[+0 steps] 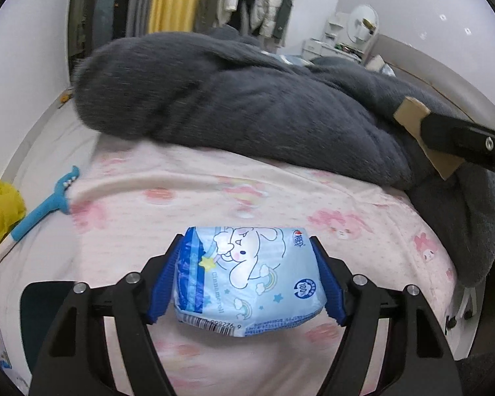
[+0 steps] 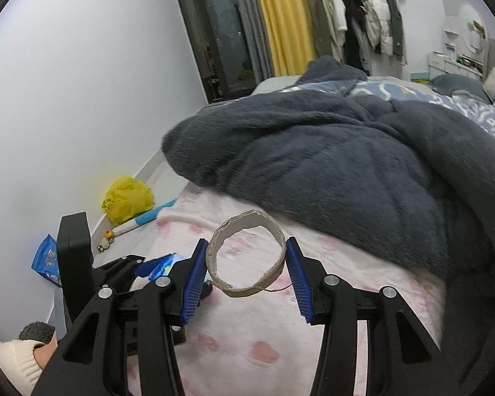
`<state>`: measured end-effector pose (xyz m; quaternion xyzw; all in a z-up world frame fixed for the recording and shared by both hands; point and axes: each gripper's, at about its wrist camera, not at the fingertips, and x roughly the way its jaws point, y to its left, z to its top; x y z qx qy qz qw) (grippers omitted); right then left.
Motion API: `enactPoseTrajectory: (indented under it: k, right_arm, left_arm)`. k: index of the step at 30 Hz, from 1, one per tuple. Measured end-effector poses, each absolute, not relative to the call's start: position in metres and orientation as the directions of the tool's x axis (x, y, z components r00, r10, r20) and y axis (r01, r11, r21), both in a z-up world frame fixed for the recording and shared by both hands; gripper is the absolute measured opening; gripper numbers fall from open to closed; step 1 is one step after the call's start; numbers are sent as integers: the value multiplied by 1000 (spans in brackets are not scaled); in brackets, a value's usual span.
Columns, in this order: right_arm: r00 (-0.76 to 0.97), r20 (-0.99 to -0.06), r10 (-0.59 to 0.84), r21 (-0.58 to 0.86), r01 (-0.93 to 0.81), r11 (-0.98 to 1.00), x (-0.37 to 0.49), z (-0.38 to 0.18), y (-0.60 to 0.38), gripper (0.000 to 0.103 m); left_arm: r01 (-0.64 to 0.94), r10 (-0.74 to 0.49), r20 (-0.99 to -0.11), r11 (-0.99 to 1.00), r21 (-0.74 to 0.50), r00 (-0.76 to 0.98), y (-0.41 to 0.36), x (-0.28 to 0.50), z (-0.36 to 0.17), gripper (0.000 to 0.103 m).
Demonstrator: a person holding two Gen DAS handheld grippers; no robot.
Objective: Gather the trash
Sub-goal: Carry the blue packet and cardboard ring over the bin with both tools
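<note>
My left gripper (image 1: 249,283) is clamping a light blue tissue pack (image 1: 247,280) with a cartoon print, its blue pads pressing on both short sides, and I am holding it just above the pink printed sheet (image 1: 313,198) of the bed. My right gripper (image 2: 246,277) is squeezing a brown cardboard ring (image 2: 246,254) between its pads, about half closed, the ring standing on edge over the same sheet. Beyond both, a dark grey fleece blanket (image 2: 330,165) is lying heaped across the bed. Down on the floor by the white wall, a yellow plastic bag (image 2: 127,199) is sitting beside a blue-and-white stick-like thing (image 2: 145,219), and a blue packet (image 2: 48,259) is lying nearer to me.
</note>
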<state>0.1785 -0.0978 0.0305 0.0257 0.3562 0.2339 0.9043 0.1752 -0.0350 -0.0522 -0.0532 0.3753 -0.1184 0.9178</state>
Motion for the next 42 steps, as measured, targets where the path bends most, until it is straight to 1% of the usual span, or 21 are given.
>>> enactPoseTrajectory:
  k: [8, 11, 18, 29, 35, 38, 42]
  right_arm:
    - [611, -634, 475, 214, -451, 866, 180, 30, -56, 48]
    - [597, -632, 494, 215, -478, 852, 180, 31, -35, 48]
    - [550, -640, 537, 217, -541, 813, 179, 23, 16, 48]
    - [493, -656, 571, 209, -608, 766, 174, 15, 77, 48]
    - [448, -685, 575, 187, -654, 733, 164, 0, 113, 48]
    - [426, -699, 574, 182, -671, 719, 160, -9, 130, 48]
    - [400, -720, 568, 179, -684, 708, 158, -23, 149, 48]
  left_arm:
    - [72, -186, -674, 978, -194, 715, 30, 165, -48, 75]
    - [42, -153, -681, 983, -176, 716, 52, 160, -50, 75]
    - [-33, -72, -723, 991, -130, 687, 100, 152, -64, 75]
    - [-122, -30, -779, 983, -136, 626, 159, 139, -91, 75]
    - [-208, -5, -838, 968, -141, 546, 192, 135, -125, 76]
    - [-243, -18, -856, 956, -167, 517, 208, 132, -138, 76]
    - [-280, -18, -879, 945, -171, 476, 228, 125, -153, 76]
